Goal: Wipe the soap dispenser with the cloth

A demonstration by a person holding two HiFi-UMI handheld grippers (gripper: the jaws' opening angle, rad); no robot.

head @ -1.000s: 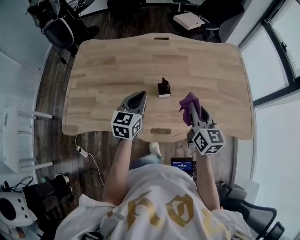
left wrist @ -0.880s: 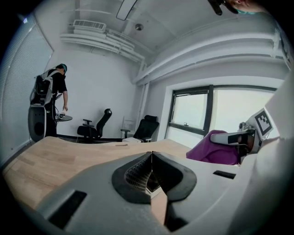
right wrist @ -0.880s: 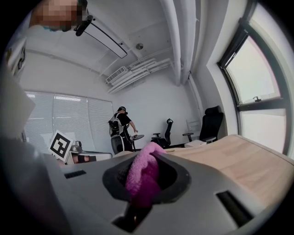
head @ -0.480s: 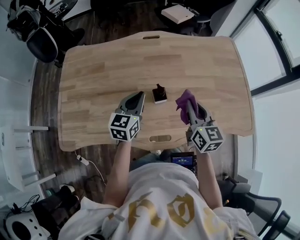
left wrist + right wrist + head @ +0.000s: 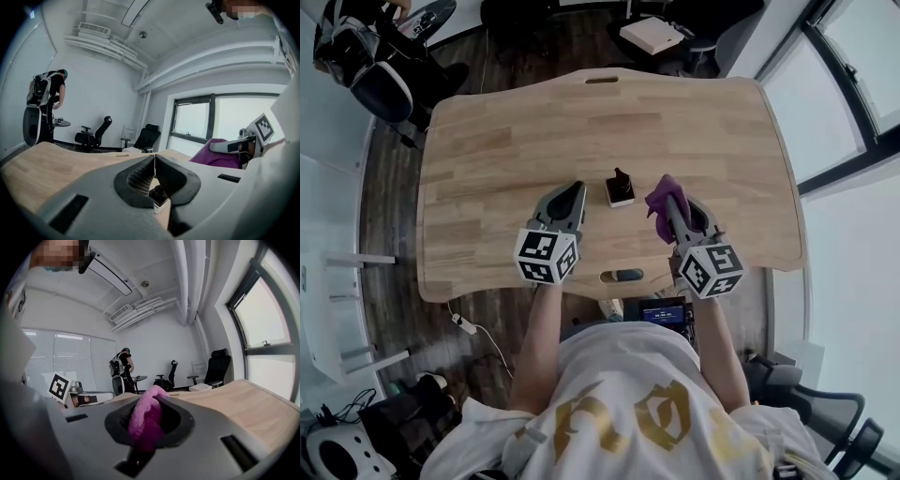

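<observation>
In the head view, the small soap dispenser (image 5: 621, 190) stands upright on the wooden table (image 5: 516, 131), between the left gripper (image 5: 573, 191) and the right gripper (image 5: 667, 199), near both. The purple cloth (image 5: 660, 197) seems not to touch it.

In the left gripper view, the jaws are pressed together with nothing between them. The dispenser shows just behind their tips.

In the right gripper view, the jaws are clamped on the cloth, which bulges out in front.

The danger, I think, is this: the dispenser looks light and nothing holds it, so a sideways wipe may tip it or push it away.
</observation>
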